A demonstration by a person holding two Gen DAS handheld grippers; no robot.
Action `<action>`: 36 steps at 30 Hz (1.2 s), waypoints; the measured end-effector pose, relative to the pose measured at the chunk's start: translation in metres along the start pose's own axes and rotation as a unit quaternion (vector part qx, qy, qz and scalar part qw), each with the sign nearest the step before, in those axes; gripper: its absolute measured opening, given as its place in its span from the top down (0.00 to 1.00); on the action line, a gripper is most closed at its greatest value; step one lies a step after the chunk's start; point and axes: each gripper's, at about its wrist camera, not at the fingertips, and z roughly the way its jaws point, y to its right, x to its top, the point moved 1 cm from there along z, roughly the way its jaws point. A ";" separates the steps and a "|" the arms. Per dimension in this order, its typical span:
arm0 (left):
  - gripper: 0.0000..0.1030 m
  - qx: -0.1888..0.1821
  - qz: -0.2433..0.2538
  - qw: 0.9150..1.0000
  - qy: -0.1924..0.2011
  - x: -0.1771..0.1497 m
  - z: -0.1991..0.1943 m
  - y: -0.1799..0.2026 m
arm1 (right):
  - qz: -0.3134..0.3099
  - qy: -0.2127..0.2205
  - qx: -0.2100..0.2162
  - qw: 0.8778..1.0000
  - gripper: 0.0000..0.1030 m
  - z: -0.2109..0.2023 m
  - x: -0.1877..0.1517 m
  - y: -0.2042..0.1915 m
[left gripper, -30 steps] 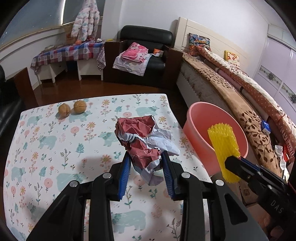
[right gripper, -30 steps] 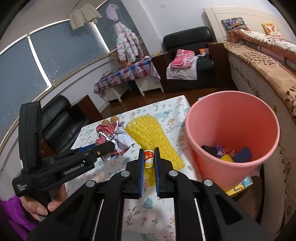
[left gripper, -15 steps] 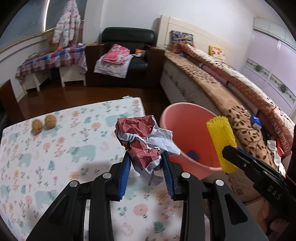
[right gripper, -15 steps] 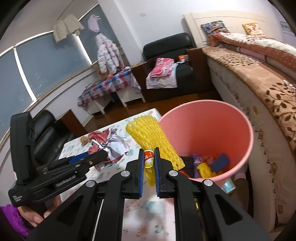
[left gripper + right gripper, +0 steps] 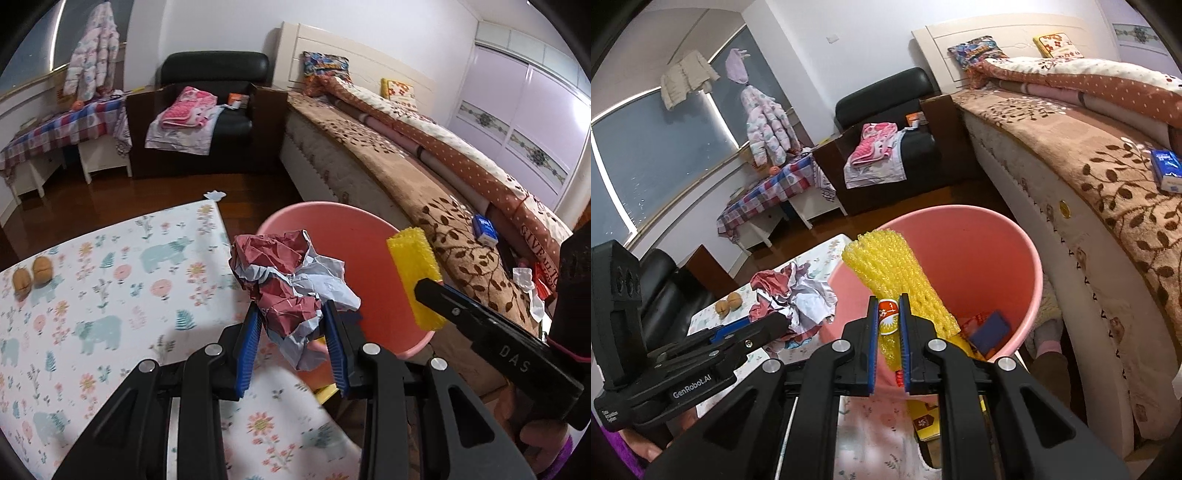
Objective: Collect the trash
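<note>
My left gripper (image 5: 291,336) is shut on a crumpled red and white paper ball (image 5: 284,269) and holds it at the near left rim of the pink bin (image 5: 354,221). My right gripper (image 5: 888,328) is shut on a yellow foam net sleeve (image 5: 894,273) with a small red and white label, held over the pink bin (image 5: 1015,251). The sleeve (image 5: 415,273) and the paper ball (image 5: 792,291) each show in the other view. Several scraps lie in the bin's bottom.
The table with the floral cloth (image 5: 92,295) is at the left, with two walnuts (image 5: 31,275) on it. The bin stands between the table edge and the bed (image 5: 1108,192). A black armchair (image 5: 210,110) with clothes is behind.
Both grippers have moved right from above the table toward the bin, carrying the paper ball and the yellow sleeve. The sleeve now hangs over the bin's opening.
</note>
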 end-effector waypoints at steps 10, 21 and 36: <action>0.66 -0.017 0.014 0.999 -0.026 0.002 0.029 0.017 | 0.014 -0.006 -0.015 1.000 0.90 0.011 -0.001 0.015; 0.50 -0.022 0.015 0.999 -0.023 0.000 0.031 0.017 | 0.022 -0.012 -0.033 0.999 0.89 0.020 -0.001 0.019; 0.49 -0.006 0.008 1.000 -0.016 -0.002 0.017 0.006 | 0.021 -0.002 -0.037 0.999 0.69 0.011 -0.002 0.015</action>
